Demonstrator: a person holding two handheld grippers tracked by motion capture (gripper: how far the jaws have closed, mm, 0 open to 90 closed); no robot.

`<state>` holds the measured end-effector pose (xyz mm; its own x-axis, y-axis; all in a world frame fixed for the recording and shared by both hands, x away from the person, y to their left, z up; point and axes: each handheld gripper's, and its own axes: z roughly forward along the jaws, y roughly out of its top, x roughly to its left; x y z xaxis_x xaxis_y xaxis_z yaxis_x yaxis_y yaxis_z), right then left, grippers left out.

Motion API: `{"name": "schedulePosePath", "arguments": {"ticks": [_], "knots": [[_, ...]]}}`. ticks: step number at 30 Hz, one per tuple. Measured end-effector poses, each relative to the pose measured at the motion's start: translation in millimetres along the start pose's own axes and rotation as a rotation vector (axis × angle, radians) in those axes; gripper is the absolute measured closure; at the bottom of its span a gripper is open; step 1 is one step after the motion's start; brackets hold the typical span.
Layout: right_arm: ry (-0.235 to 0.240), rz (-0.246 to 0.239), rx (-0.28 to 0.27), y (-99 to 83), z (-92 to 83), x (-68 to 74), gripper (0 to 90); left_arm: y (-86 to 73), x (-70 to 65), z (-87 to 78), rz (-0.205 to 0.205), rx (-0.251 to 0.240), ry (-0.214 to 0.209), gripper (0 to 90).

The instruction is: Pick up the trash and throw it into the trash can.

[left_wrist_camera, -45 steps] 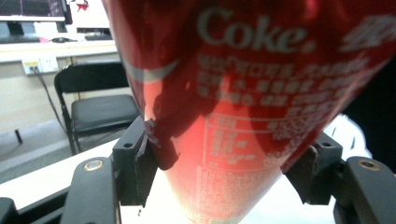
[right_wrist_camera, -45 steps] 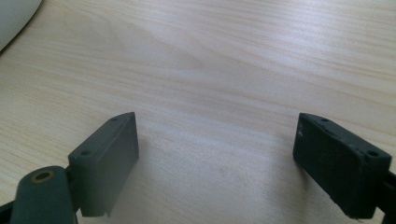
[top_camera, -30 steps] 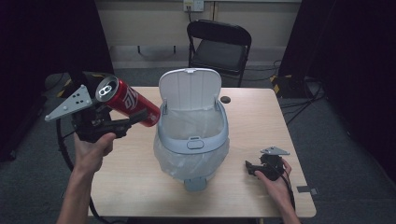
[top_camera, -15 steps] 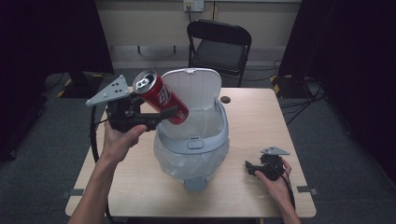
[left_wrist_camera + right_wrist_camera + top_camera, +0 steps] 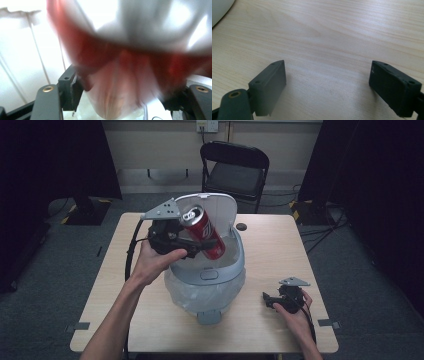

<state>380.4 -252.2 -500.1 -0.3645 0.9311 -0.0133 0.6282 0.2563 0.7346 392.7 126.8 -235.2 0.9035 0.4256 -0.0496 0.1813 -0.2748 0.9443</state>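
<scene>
Glossy metal can [image 5: 203, 232]; matt wood-grain table [image 5: 270, 247]; bin [image 5: 220, 265] probably smooth plastic.

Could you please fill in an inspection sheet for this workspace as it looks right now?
Surface: light wooden table, dark round mark near its far edge.
Job's things: red can tilted over the open grey bin, lid up, clear liner inside.
Clutter: nothing seen.
Grippers: left gripper clamps the can; right gripper open, low over the table near the right edge.
Cables: black cable loops from the left gripper.
Surroundings: black folding chair, dark curtains, grey floor.
</scene>
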Motion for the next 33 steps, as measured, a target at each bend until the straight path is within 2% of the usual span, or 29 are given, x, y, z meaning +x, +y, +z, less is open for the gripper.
{"name": "schedulePosePath", "arguments": {"ticks": [1,3,6,8,10,11,13,20,25,29,33], "knots": [[0.000,0.000,0.000,0.0,0.0,0.0,12.9,-0.8,0.8,1.3,-0.005,0.008,-0.010,31.4],[0.000,0.000,0.000,0.0,0.0,0.0,12.9,-2.6,1.9,2.9,0.001,0.025,-0.003,31.6],[0.000,0.000,0.000,0.0,0.0,0.0,12.9,-7.4,3.2,2.9,-0.011,0.016,-0.007,31.8],[0.000,0.000,0.000,0.0,0.0,0.0,12.9,-9.5,3.1,3.3,-0.009,0.030,-0.009,29.9],[0.000,0.000,0.000,0.0,0.0,0.0,12.9,-10.7,4.1,1.0,-0.007,0.024,-0.002,27.8],[0.000,0.000,0.000,0.0,0.0,0.0,12.9,-11.5,4.9,-1.8,-0.019,-0.004,-0.009,27.6],[0.000,0.001,0.000,0.1,0.1,0.0,12.8,-12.7,6.1,-5.7,-0.018,-0.019,-0.019,27.4],[0.000,0.000,0.000,0.1,0.1,0.1,12.8,-27.9,11.8,-33.1,-0.026,-0.066,0.047,32.5],[-0.001,0.003,0.000,0.1,0.2,0.3,12.8,-41.5,23.9,-51.8,-0.067,-0.106,0.082,33.1],[-0.002,0.003,0.000,0.1,0.2,0.3,12.8,-47.0,32.9,-66.7,-0.082,-0.128,0.107,33.9],[-0.002,0.003,0.000,0.1,0.2,0.3,12.8,-51.7,43.7,-78.3,-0.100,-0.136,0.163,35.7]]}}
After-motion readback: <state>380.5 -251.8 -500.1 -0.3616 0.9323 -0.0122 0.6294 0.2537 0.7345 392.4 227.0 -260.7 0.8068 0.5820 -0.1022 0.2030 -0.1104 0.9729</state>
